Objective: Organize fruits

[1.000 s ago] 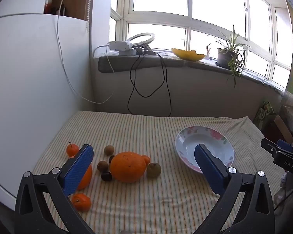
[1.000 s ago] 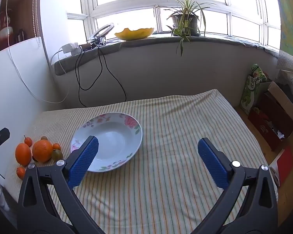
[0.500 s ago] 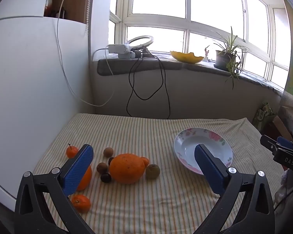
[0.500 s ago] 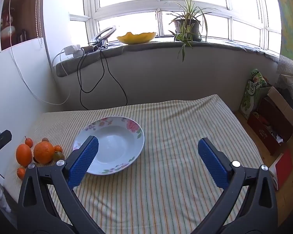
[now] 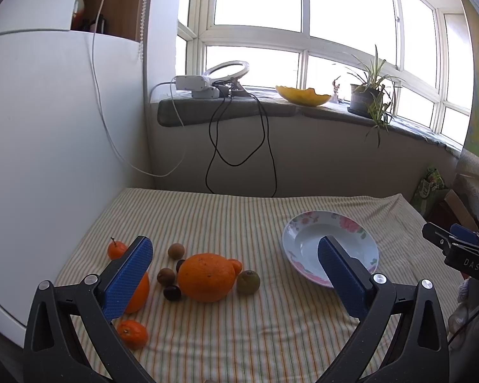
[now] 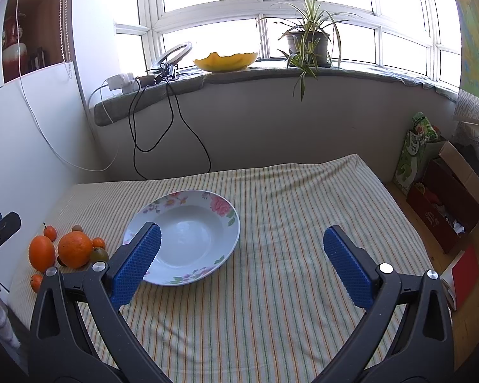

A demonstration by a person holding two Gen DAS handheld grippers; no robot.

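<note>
A cluster of fruit lies on the striped cloth at the left: a big orange (image 5: pixel 206 277) (image 6: pixel 75 249), a second orange (image 5: pixel 139 293) (image 6: pixel 41 253) half hidden behind my left finger, small tangerines (image 5: pixel 132 333) (image 5: pixel 116 249), a green-brown fruit (image 5: pixel 248 282) and several small brown ones (image 5: pixel 176 251). A white flowered plate (image 5: pixel 303 239) (image 6: pixel 188 236) sits empty to their right. My left gripper (image 5: pixel 234 274) hovers open above the fruit. My right gripper (image 6: pixel 239 263) hangs open over the cloth, just right of the plate.
The table (image 6: pixel 287 287) meets a white panel (image 5: pixel 48 143) on the left and a wall with dangling cables (image 5: pixel 239 146) at the back. The sill holds a potted plant (image 6: pixel 308 43) and a yellow bowl (image 6: pixel 225 60). Boxes and bags (image 6: pixel 444 198) stand on the floor at right.
Both grippers have pulled back and tilted up slightly, so fruit and plate sit a little lower and smaller in view. Nothing on the table moved.
</note>
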